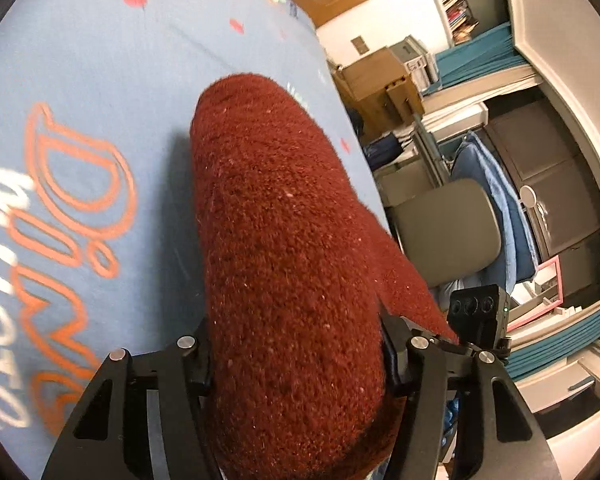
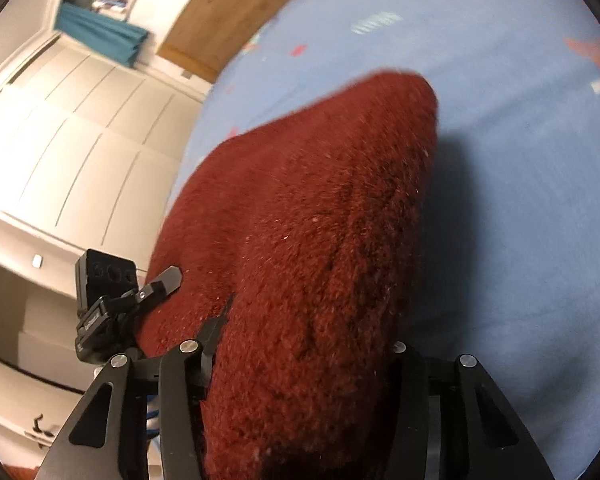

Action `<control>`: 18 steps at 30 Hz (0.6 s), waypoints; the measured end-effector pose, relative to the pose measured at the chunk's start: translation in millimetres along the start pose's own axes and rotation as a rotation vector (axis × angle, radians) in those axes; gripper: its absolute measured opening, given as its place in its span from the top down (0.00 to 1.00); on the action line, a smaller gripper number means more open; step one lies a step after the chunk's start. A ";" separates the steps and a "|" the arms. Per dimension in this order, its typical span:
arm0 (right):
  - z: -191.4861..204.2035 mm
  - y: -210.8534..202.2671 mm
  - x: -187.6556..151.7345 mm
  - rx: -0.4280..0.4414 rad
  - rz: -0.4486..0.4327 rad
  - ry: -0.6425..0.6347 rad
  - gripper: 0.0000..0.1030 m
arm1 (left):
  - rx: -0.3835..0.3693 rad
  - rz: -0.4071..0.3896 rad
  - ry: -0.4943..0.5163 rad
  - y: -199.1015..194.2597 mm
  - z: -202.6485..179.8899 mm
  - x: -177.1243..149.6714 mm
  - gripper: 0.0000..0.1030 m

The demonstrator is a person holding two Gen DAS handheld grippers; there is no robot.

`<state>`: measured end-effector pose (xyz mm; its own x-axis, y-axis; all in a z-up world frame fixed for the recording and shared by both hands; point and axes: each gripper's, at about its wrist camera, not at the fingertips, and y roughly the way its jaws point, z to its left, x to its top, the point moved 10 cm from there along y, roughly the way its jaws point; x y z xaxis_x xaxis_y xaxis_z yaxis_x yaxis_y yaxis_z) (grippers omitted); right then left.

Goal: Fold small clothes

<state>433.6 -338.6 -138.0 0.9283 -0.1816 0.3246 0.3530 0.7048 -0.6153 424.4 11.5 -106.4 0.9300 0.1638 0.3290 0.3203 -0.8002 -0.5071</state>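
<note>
Left wrist view: blue sheet [image 1: 100, 60] with orange lettering fills the left side. The dark red fuzzy cloth [image 1: 284, 240] runs up the middle, bunched between the fingers of the left claw [image 1: 296, 364], which looks clamped on it. A grey chair [image 1: 448, 228] sits at the right. Right wrist view: white cabinets [image 2: 68, 128] on the left, then the same cloth [image 2: 308, 248], squeezed in the right claw [image 2: 304, 360], with sheet at right.
</note>
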 end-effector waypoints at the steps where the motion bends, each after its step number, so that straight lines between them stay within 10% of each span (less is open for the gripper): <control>1: 11.0 1.1 0.4 0.013 -0.007 -0.012 0.52 | 0.004 -0.011 0.007 -11.9 0.4 3.4 0.48; 8: 55.4 25.1 -14.3 0.068 0.027 -0.060 0.52 | 0.069 -0.042 0.015 -64.5 21.1 -11.0 0.48; 18: 21.2 56.9 -58.0 -0.048 0.112 -0.041 0.42 | 0.257 0.017 0.046 -60.3 51.3 -60.7 0.40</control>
<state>397.4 -273.4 -176.7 0.9571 -0.0747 0.2799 0.2532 0.6851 -0.6830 357.9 79.4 -136.7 0.9285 0.1207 0.3513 0.3453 -0.6290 -0.6966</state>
